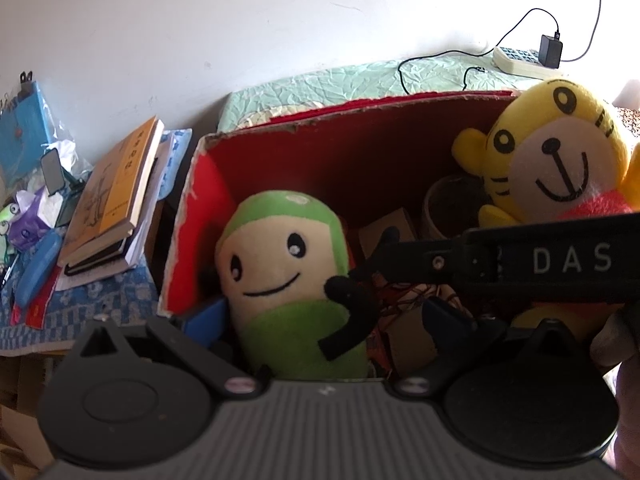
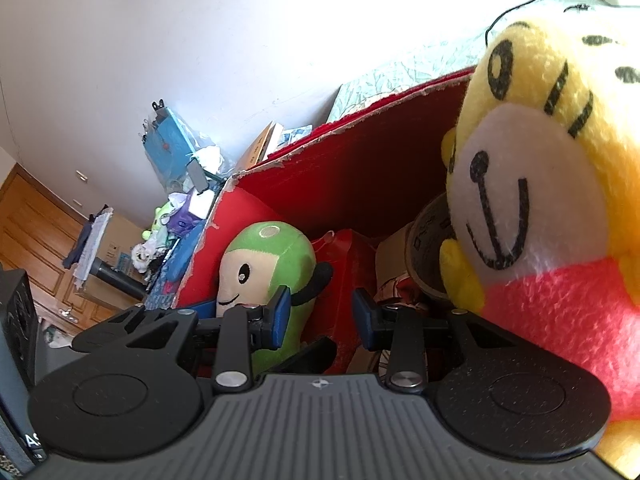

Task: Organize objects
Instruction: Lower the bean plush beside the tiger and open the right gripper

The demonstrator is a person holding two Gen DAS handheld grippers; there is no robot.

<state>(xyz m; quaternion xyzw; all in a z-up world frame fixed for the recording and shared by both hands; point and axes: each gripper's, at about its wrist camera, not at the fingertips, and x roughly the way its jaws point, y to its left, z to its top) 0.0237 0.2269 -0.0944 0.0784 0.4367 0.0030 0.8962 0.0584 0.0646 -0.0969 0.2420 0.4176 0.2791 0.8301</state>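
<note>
The lower body of the green plush toy (image 1: 288,256) is cut off by the left claw (image 1: 326,316)'s own housing. The bottom of the red box (image 1: 320,148) is a dim jumble where only a round tub (image 1: 448,204) and a brown carton (image 1: 386,228) can be told apart. The right claw's black body crosses the left wrist view and covers the belly of the yellow plush toy (image 1: 560,152). A hand (image 1: 612,344) is cut off at that view's right edge.

There are two plush toys in one box. Left of the left claw, one stack of books (image 1: 116,196) lies on a cluttered tabletop (image 1: 100,300); their number is hard to tell. Beyond the box, one power strip (image 1: 516,58) carries one black adapter (image 1: 551,51).

The green toy is bean-shaped, with a cream face, a thin smile and a black arm. It stands upright in the box's left half, between the left claw's blue pads. That claw is spread wide, its right pad clear of the toy. Whether its left pad touches the toy I cannot tell.

The yellow toy has a white muzzle, black stripes and a pink shirt. It leans in the box's right corner, just right of the right claw (image 2: 323,314). That claw is partly spread, with nothing pinched between its pads, and the green toy is just beyond its left pad.
</note>
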